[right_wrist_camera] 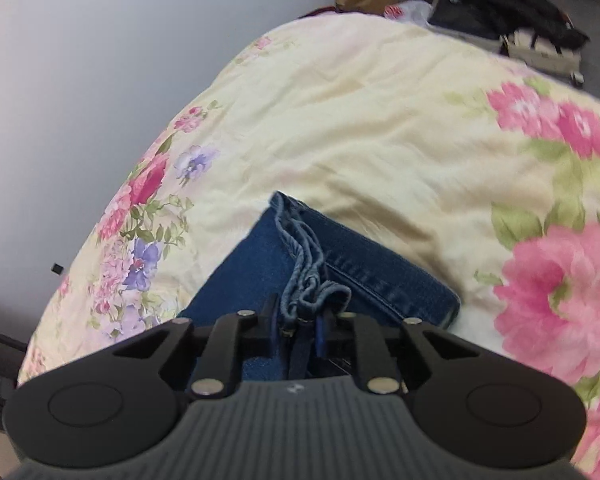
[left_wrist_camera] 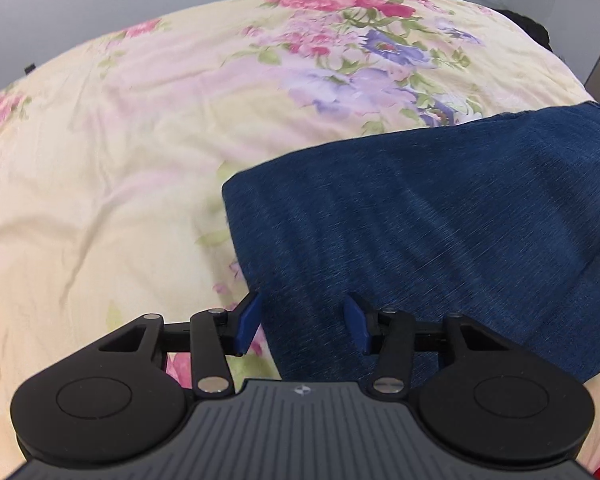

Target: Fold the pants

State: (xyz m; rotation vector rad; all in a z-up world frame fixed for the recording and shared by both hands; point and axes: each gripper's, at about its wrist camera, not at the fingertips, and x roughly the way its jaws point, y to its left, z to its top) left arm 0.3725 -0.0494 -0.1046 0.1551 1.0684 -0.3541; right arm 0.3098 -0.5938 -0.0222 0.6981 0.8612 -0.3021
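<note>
surface: cream floral bedspread (left_wrist_camera: 120, 168), grey wall behind. pants (left_wrist_camera: 440, 232), dark denim, lie folded on it. left gripper (left_wrist_camera: 302, 322): fingers apart, empty, over the denim's edge. right view only: right gripper (right_wrist_camera: 298, 330) clamped on bunched hem (clothes pile (right_wrist_camera: 500, 4) beyond).

Both wrist views angled steeply down, close over jeans (left_wrist_camera: 440, 216) on floral bedspread (left_wrist_camera: 120, 160), shared.
</note>
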